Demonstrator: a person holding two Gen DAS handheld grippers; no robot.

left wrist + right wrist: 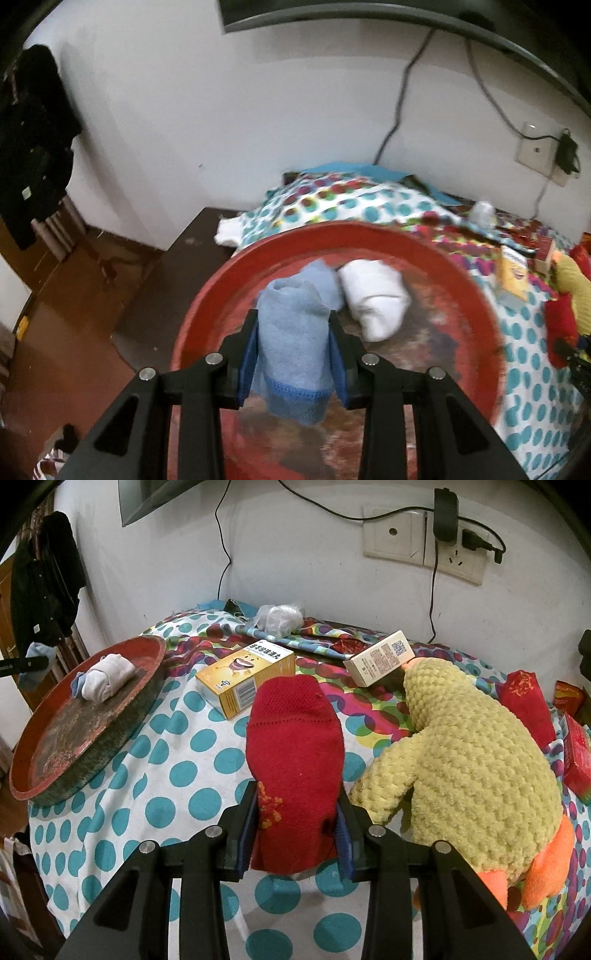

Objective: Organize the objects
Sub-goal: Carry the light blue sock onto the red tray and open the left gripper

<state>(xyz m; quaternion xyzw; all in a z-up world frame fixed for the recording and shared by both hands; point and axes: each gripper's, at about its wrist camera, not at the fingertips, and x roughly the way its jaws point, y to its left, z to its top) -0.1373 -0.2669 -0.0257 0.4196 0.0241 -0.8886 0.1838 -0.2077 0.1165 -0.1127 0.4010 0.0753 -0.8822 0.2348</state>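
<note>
The left claw [293, 347] grips a blue sock [291, 350] over the red tray [476, 295], near the white sock [376, 302] at 1 o'clock. The right claw [297, 827] pinches a red sock [295, 757] above the worktop [177, 757]. The blue sock's loose cuff could snag a pad on release.

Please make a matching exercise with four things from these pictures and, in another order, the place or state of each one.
1. blue sock
2. red sock
3. white sock
4. yellow box

A. lying in the red tray
B. held by the right tongs
C. lying on the dotted cloth
D. held by the left tongs

Pairs: 1-D, 2-B, 3-A, 4-C
</note>
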